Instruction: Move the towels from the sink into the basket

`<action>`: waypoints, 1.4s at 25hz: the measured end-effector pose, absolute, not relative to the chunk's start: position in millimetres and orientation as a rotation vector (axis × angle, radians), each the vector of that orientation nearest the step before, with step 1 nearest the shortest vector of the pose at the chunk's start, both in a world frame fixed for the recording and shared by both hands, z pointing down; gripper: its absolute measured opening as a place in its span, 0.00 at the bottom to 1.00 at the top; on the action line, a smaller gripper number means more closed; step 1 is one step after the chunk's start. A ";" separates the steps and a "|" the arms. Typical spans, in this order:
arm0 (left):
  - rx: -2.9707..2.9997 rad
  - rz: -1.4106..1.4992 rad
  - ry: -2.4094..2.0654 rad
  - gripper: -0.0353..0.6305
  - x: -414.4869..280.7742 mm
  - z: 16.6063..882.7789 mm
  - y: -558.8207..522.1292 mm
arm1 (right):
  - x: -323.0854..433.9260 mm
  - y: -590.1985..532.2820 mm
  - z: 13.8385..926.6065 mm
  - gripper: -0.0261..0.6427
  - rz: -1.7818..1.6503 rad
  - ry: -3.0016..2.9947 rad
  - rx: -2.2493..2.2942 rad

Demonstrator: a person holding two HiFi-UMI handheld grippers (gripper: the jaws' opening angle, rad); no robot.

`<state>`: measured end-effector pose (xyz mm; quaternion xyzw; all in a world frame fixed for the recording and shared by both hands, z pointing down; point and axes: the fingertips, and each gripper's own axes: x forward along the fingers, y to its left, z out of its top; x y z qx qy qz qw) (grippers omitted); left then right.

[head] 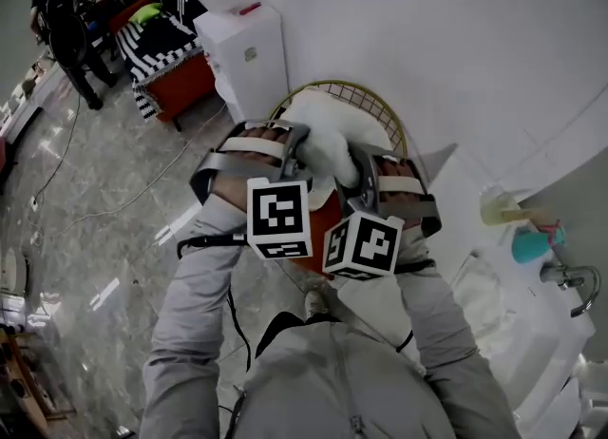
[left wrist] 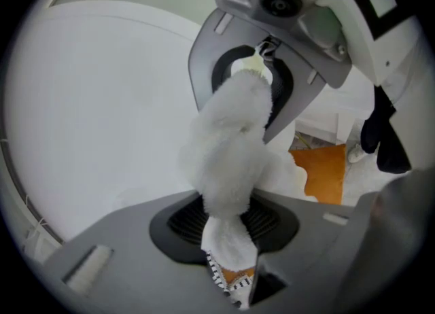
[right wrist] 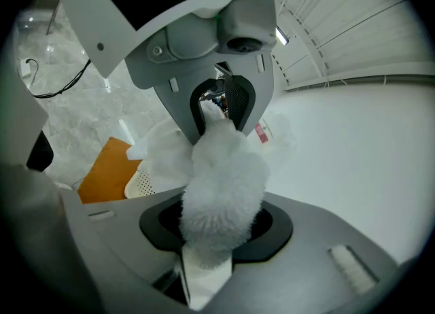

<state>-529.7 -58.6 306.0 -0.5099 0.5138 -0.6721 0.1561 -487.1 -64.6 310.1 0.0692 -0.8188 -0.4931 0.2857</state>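
Towel (head: 328, 138) bunches between the two claws: left gripper (head: 296, 154) and right gripper (head: 357, 179) are each clamped narrow on a fold of it (tips facing one another). The wire basket (head: 375, 103) lies just beyond both tips, under the towel. My worry is that releasing one claw early could leave the fluffy cloth draped over the basket's edge, sliding outside.

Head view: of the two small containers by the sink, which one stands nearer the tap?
The teal one, just above the tap in the picture. The pale yellow one stands farther up and to the left.
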 end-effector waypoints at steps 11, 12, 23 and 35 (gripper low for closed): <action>-1.683 -1.902 1.389 0.33 -604.5 384.1 -147.7 | -562.0 -150.7 379.5 0.24 -1.206 -2.083 0.204; -1.716 -1.901 1.372 0.33 -611.6 398.0 -155.0 | -569.2 -157.6 392.3 0.24 -1.187 -2.068 0.198; -1.983 -1.969 1.278 0.33 -683.4 549.5 -209.6 | -642.4 -209.5 536.0 0.25 -0.973 -1.957 0.074; -2.055 -2.059 1.219 0.36 -726.3 622.4 -220.9 | -684.2 -224.9 611.9 0.25 -0.851 -1.945 -0.019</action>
